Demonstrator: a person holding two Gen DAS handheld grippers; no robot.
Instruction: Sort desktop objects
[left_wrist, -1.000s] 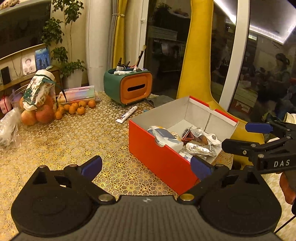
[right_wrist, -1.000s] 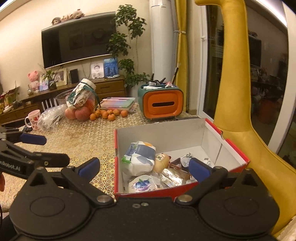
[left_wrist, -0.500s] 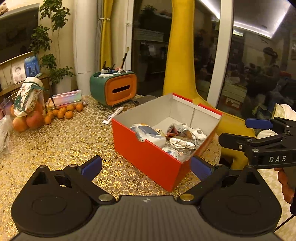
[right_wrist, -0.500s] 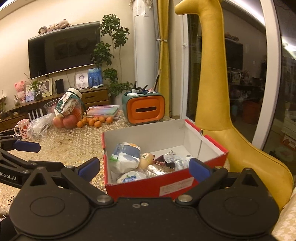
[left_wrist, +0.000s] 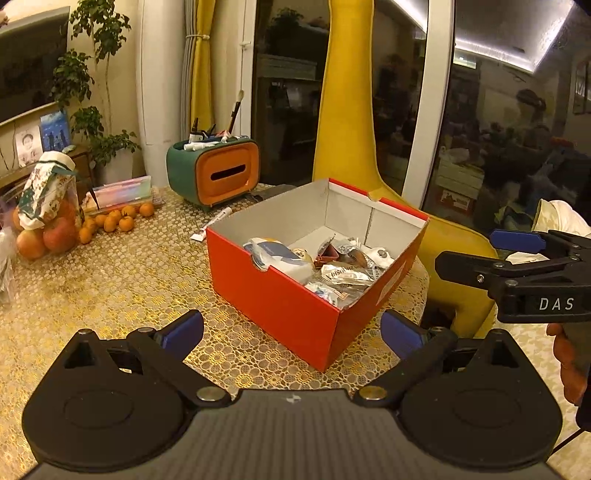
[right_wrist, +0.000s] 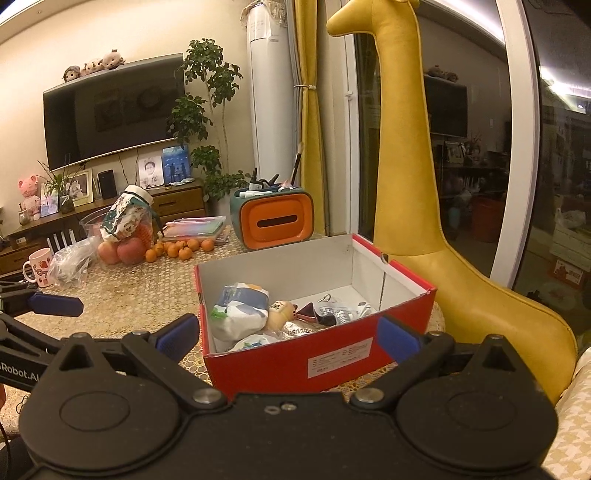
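Both claws hang released and empty just short of the red shoebox (left_wrist: 295, 306), fingers spread wide. The left claw (left_wrist: 291, 332) faces one corner of the box, while the right claw (right_wrist: 288, 338) faces its labelled end. The box sits at the edge of the gold-patterned worktop (left_wrist: 122, 280), holding a white-and-blue pouch (right_wrist: 242, 306) and foil packets (left_wrist: 343, 275). Only the left view shows the marker (left_wrist: 212, 229) lying beside the orange tissue holder (left_wrist: 214, 173); only the right view shows the pink-printed mug (right_wrist: 37, 267) and television (right_wrist: 114, 107).
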